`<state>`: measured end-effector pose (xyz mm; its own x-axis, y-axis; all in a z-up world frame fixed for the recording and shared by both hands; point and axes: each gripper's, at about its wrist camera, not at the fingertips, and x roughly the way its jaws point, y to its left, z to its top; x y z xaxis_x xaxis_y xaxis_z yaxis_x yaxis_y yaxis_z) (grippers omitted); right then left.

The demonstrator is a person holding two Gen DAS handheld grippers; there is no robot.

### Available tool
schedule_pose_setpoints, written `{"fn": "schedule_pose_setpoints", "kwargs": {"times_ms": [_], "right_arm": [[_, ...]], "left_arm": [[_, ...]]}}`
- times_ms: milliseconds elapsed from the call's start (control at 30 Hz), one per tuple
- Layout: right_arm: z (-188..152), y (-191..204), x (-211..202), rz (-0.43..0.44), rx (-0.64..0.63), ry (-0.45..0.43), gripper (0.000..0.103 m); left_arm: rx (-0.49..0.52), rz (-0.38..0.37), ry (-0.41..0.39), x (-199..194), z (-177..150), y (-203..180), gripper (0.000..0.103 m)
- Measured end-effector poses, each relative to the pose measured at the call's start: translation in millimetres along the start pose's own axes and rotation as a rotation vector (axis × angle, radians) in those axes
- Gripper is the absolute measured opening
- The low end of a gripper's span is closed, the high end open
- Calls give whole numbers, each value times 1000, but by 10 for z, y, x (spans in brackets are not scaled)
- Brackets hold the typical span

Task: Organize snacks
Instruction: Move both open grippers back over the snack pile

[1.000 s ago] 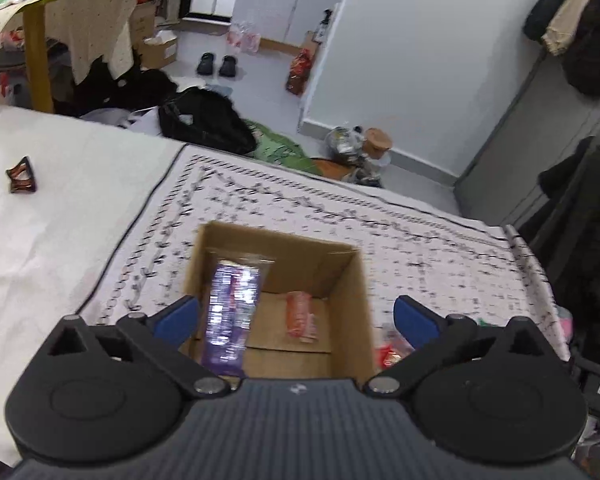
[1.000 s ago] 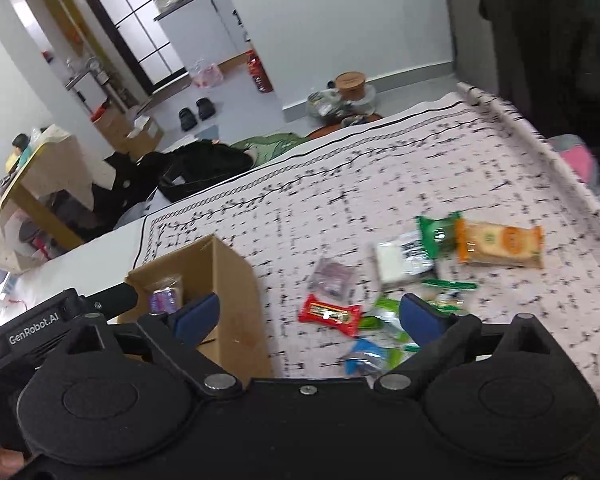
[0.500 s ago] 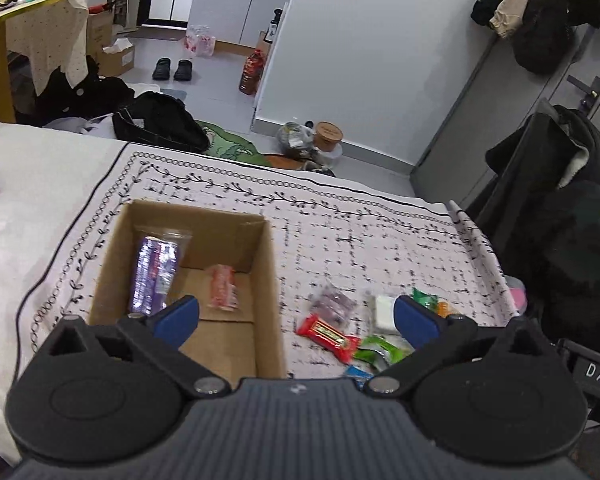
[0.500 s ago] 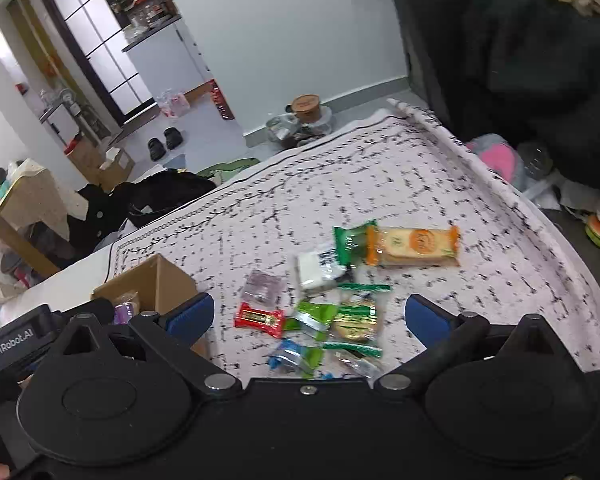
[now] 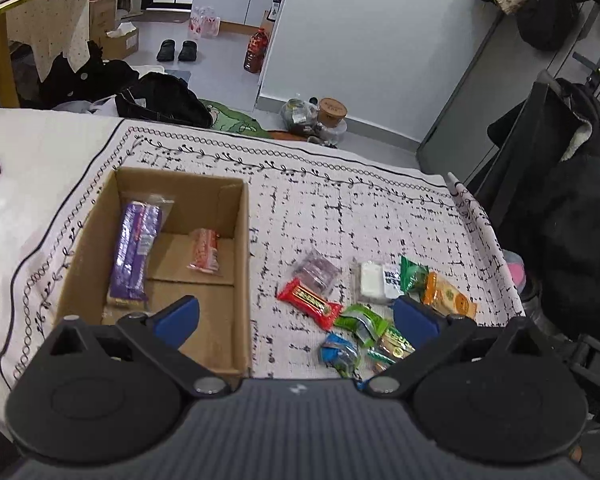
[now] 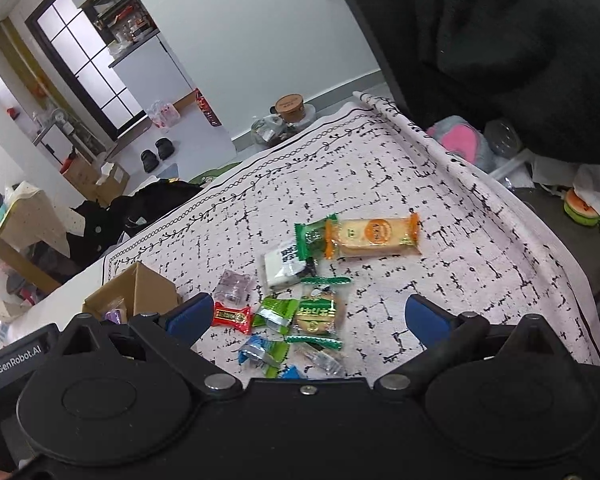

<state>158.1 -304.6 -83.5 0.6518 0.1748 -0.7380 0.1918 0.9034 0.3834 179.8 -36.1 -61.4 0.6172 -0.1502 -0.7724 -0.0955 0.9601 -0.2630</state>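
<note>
hovering with fingers spread wide and empty, the left gripper (image 5: 296, 316) and right gripper (image 6: 310, 318) hang above the patterned cloth (image 5: 340, 208). loose snacks (image 6: 316, 312) lie scattered beside the cardboard box (image 5: 242, 240), which holds a purple packet (image 5: 134, 248).

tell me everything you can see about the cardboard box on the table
The cardboard box is plain brown, open-topped, with no lid flaps showing. It sits upright on the patterned cloth, left of the loose snacks. Its floor shows two flaps meeting at a seam. Inside, a long purple packet leans along the left wall and a small orange-red packet lies near the back right. Neither gripper touches it. The right wrist view shows only one corner.
</note>
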Motion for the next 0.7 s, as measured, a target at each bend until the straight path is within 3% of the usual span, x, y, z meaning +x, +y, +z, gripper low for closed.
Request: {"fn": "schedule_pose_setpoints", "kwargs": {"times_ms": [467,700], "right_arm": [[-23,-321,237,34,40,46,102],[-15,-422,469,59,83,90,93]], "left_arm": [[35,44,50,234,-156,-369,103],[21,50,70,443,-234,-461,100]]}}
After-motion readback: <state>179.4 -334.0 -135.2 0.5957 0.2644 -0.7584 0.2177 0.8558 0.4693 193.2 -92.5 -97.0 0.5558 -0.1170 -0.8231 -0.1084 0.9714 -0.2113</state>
